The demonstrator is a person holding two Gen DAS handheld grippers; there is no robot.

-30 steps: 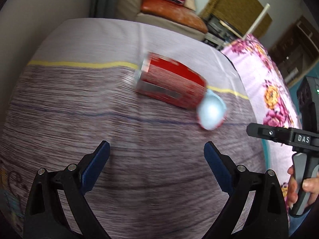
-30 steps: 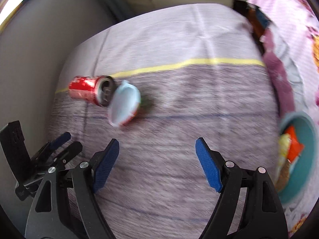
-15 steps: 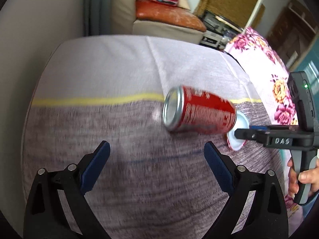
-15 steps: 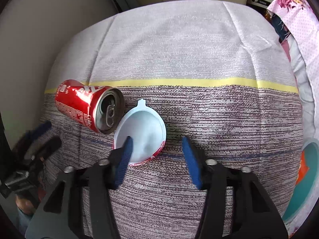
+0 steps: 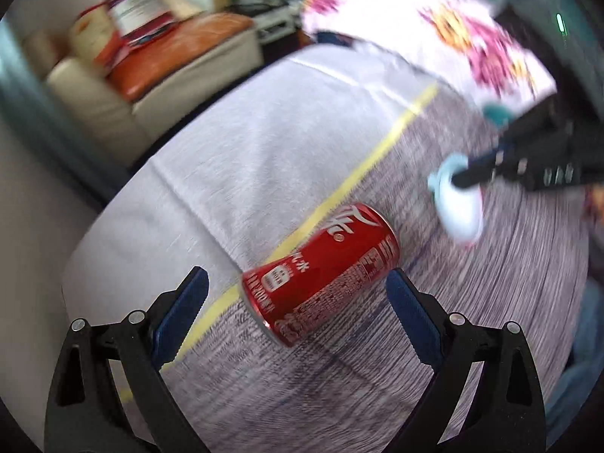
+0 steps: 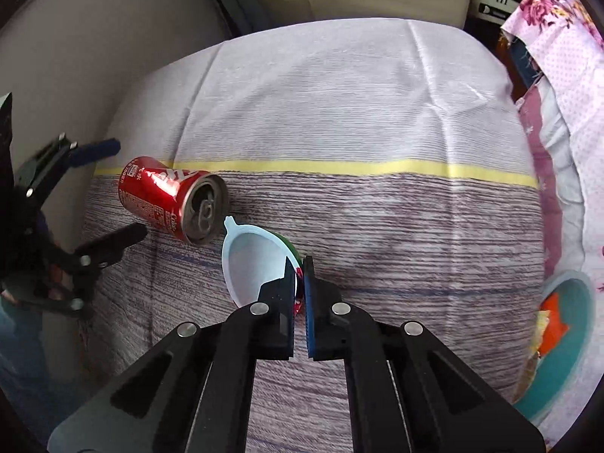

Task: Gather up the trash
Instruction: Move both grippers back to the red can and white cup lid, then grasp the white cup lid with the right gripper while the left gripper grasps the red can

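Left wrist view
Left gripper: jaws wide, nothing held.
Can: lying on striped cloth between the fingers; judged light, thin-walled, slippery; best taken across its middle.

Right wrist view
Right gripper: clamped on the rim of the cup.
Cup: beside the can; judged light, flexible.
Bin: well apart, at cloth edge.

Glossy red metal can; smooth pale plastic lid; matt woven cloth; matt black plastic tongs.

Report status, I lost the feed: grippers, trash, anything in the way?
Right gripper shut on cup rim. Left gripper open around the lying can, not gripping. Nothing in the way.
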